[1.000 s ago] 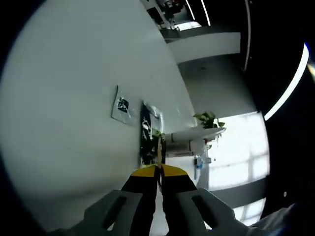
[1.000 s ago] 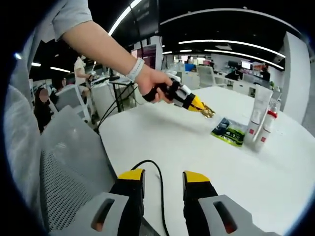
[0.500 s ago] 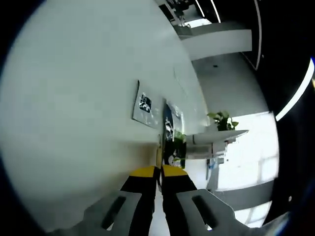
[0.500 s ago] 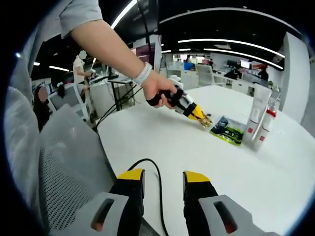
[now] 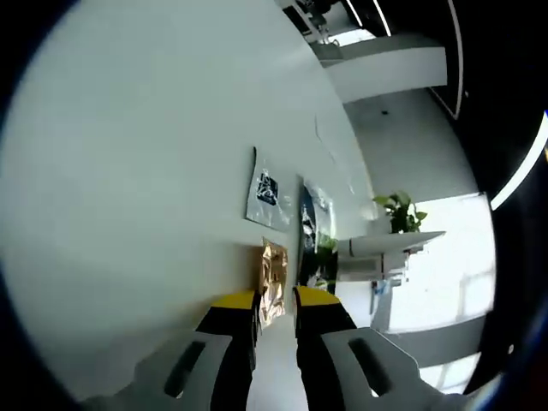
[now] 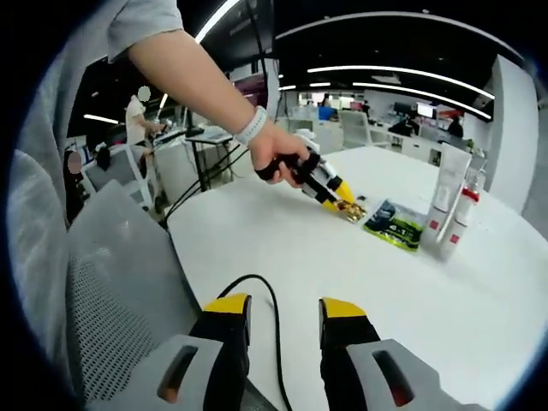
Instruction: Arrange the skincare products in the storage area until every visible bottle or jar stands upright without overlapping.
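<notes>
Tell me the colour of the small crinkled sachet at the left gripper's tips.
Shiny gold small crinkled sachet, clearest in the left gripper view.

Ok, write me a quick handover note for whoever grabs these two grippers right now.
Left gripper: jaws slightly open around a gold sachet lying on the white table; grip unconfirmed.
Right gripper: open, empty, near the table edge over a black cable.
Green sachet and a silver one lie flat. White tube and red-capped bottle stand upright, close together.
Left: place the sachets, check for overlap.

Tube [image 6: 449, 195] labels too small
</notes>
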The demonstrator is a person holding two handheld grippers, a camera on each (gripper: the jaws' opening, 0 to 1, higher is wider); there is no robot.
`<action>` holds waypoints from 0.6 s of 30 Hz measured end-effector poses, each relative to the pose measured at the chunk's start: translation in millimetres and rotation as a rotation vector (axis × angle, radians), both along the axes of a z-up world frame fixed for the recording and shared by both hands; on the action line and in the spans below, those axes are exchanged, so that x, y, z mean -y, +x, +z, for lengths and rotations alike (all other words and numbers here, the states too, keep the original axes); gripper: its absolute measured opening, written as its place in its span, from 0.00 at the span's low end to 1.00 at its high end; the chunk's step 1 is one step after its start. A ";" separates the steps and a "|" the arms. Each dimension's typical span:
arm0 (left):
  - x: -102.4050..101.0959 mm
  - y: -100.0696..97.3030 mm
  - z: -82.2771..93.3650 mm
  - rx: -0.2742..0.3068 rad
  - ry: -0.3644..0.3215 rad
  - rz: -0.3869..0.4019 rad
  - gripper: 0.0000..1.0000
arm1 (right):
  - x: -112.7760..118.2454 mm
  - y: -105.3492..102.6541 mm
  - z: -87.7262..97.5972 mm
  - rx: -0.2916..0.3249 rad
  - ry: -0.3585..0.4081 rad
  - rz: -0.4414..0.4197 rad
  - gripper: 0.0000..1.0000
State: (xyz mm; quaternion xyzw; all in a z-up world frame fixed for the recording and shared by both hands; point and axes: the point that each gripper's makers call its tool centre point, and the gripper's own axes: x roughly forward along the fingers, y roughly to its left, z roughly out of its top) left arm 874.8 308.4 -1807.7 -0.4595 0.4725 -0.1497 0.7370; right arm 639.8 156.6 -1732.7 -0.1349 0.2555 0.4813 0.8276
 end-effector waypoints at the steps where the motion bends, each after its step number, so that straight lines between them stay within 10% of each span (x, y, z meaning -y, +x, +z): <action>1: -0.8 0.5 0.6 0.004 0.011 -0.002 0.14 | 0.1 0.0 0.0 0.000 0.000 -0.001 0.27; 18: -4.3 -13.2 19.6 0.016 0.093 -0.012 0.25 | 2.1 2.3 0.7 0.019 -0.011 -0.003 0.26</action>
